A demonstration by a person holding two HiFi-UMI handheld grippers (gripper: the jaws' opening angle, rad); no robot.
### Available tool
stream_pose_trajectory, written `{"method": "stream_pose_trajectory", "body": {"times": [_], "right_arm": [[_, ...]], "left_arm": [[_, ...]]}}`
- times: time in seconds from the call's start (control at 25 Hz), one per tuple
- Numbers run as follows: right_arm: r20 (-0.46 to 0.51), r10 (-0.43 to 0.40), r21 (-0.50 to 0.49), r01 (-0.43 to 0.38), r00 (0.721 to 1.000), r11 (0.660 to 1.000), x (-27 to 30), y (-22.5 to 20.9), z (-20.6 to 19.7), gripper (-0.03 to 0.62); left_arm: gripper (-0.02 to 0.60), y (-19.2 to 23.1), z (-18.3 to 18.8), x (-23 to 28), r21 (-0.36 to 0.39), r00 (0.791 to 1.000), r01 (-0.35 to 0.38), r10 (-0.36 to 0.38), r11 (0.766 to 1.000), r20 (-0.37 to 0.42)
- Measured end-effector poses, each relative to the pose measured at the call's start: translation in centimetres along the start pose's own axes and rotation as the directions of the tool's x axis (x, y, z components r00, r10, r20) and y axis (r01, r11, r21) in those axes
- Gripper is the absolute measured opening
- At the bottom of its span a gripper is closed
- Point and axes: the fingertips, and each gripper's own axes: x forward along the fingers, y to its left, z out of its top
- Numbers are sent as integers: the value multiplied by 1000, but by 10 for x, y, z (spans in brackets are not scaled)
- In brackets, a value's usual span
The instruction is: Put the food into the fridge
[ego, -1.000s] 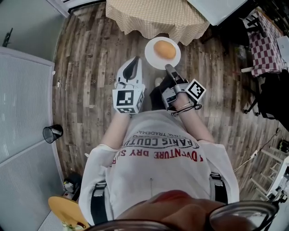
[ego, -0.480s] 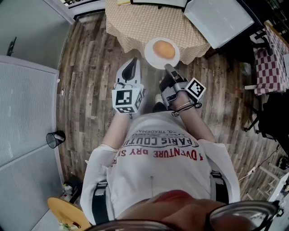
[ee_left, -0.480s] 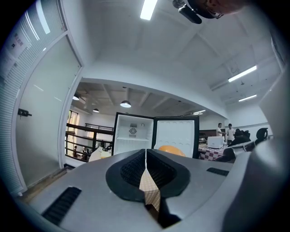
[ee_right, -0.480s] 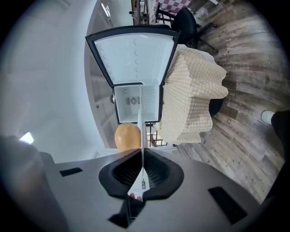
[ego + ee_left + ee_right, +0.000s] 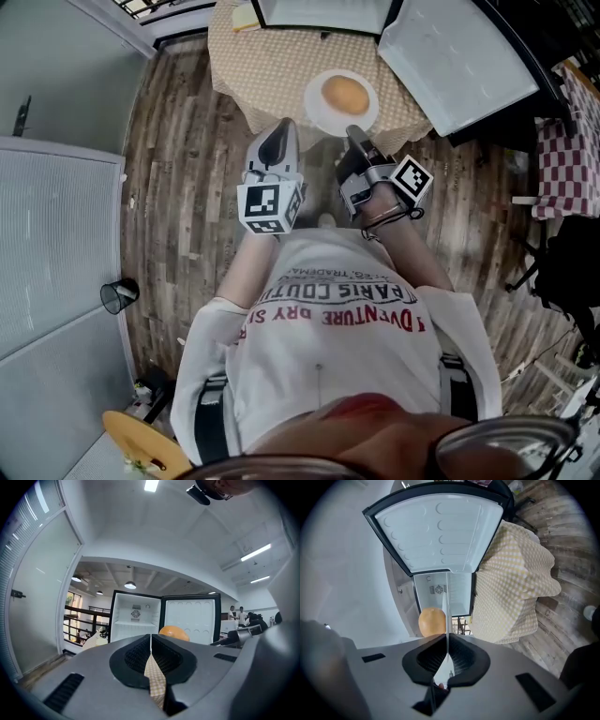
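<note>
A round orange food (image 5: 344, 94) lies on a white plate (image 5: 323, 114), which is held over the near edge of the checked-cloth table (image 5: 272, 56). My right gripper (image 5: 354, 137) is shut on the plate's near rim; in the right gripper view the plate (image 5: 446, 606) shows edge-on between the pads, with the food (image 5: 431, 621) to its left. My left gripper (image 5: 280, 137) hangs beside it, shut and empty (image 5: 151, 641). On the table stands the small fridge (image 5: 323, 11) with its door (image 5: 459, 61) swung open; its inside (image 5: 136, 618) is white and bare.
A glass partition (image 5: 47, 244) runs along the left. A black cup (image 5: 117, 295) sits on the wooden floor. A red checked cloth (image 5: 562, 150) and dark furniture stand at the right. Two people (image 5: 236, 616) are far off in the left gripper view.
The table and open fridge have come nearer and further into view. Both grippers, with the plate, have advanced, so the plate now hangs over the table's edge.
</note>
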Motion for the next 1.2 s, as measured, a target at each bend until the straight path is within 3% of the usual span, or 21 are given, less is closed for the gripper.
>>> {"method": "stream_pose_trajectory", "body": {"times": [0.44, 0.84, 1.2], "right_arm": [[37, -34, 11, 34, 999, 999, 70, -9, 43, 35], [148, -31, 10, 30, 988, 1000, 178, 9, 86, 35], [279, -18, 11, 16, 960, 1000, 267, 17, 114, 35]], "left_arm": [[28, 34, -7, 86, -12, 999, 28, -28, 1000, -40], [28, 97, 19, 205, -16, 989, 142, -143, 990, -43], [28, 166, 37, 294, -6, 972, 233, -233, 973, -45]]}}
